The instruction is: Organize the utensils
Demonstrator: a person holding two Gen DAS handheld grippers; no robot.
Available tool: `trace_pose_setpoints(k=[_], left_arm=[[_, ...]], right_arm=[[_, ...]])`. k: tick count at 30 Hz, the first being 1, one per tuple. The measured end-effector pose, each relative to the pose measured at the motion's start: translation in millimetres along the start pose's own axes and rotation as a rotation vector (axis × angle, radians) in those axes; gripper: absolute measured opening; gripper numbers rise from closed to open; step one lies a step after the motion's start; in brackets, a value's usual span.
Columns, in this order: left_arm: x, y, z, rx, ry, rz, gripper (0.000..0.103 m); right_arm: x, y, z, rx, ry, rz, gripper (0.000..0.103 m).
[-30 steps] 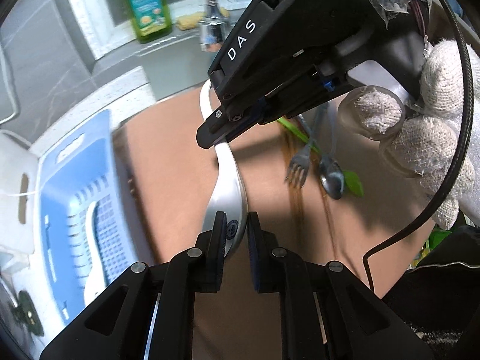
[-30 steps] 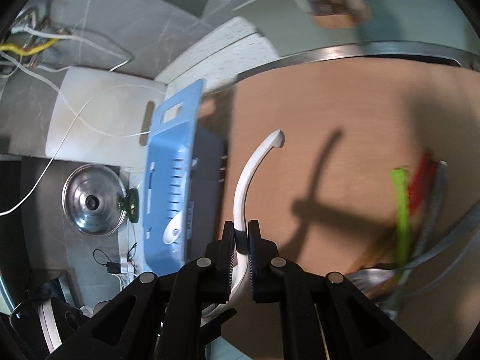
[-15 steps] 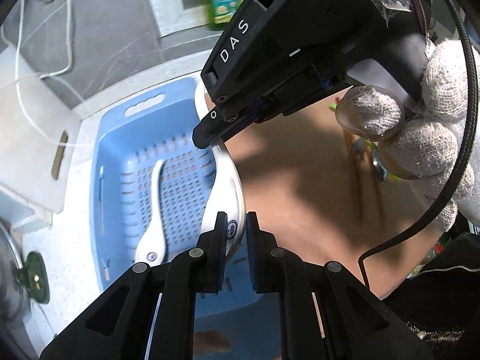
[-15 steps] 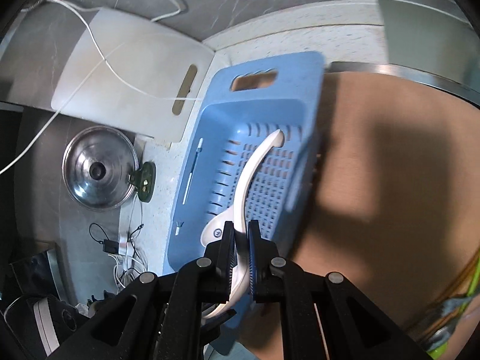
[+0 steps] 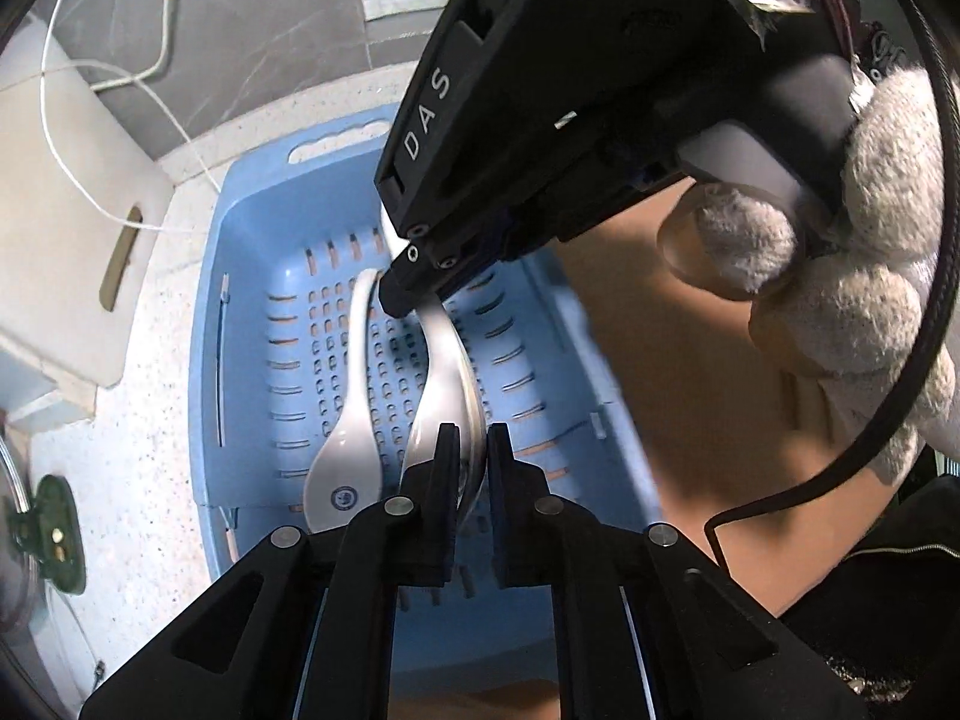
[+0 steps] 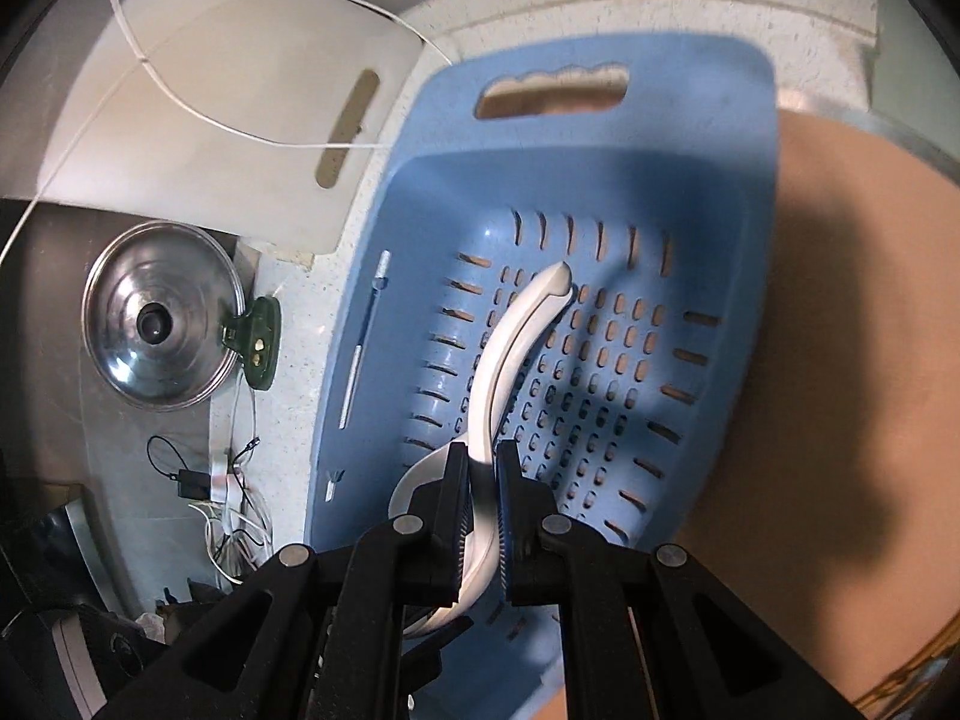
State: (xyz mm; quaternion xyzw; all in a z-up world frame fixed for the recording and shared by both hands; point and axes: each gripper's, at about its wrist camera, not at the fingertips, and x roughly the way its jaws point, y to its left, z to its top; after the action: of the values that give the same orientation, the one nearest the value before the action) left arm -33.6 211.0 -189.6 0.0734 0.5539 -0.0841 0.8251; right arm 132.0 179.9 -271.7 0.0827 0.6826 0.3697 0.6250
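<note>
Hiding its handle, right hand-held gripper (image 6: 481, 480) and left hand-held gripper (image 5: 467, 459) clench white spoon (image 5: 447, 384).

I'm looking down on a home kitchen. A speckled pale stone desk (image 6: 288, 324) carries a white plastic cutting board with a slotted handle (image 6: 228, 120) and a light-blue perforated plastic draining basket (image 6: 678, 168). Beside them lies a shiny round steel pot lid (image 6: 159, 324) fitted with a dark green clip (I can't make out what the clip does). White ceramic soup spoons (image 5: 345, 450) sit over the basket's slotted floor. Grey marbled wall tiles (image 5: 270, 18) rise behind the desk, with thin white cables (image 5: 90, 84) trailing across.
</note>
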Motion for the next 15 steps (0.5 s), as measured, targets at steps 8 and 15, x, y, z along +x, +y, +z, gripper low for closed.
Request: trace_pose_setpoints(k=[8,15], left_arm=[[16,21,-3,-0.044,0.039,0.003,0.008],[27,32,-8,-0.081,0.062,0.008,0.008]], right_arm=[[23,12,11,-0.034,0.013,-0.047,0.008],[45,25,17,-0.081,0.04,-0.104,0.008]])
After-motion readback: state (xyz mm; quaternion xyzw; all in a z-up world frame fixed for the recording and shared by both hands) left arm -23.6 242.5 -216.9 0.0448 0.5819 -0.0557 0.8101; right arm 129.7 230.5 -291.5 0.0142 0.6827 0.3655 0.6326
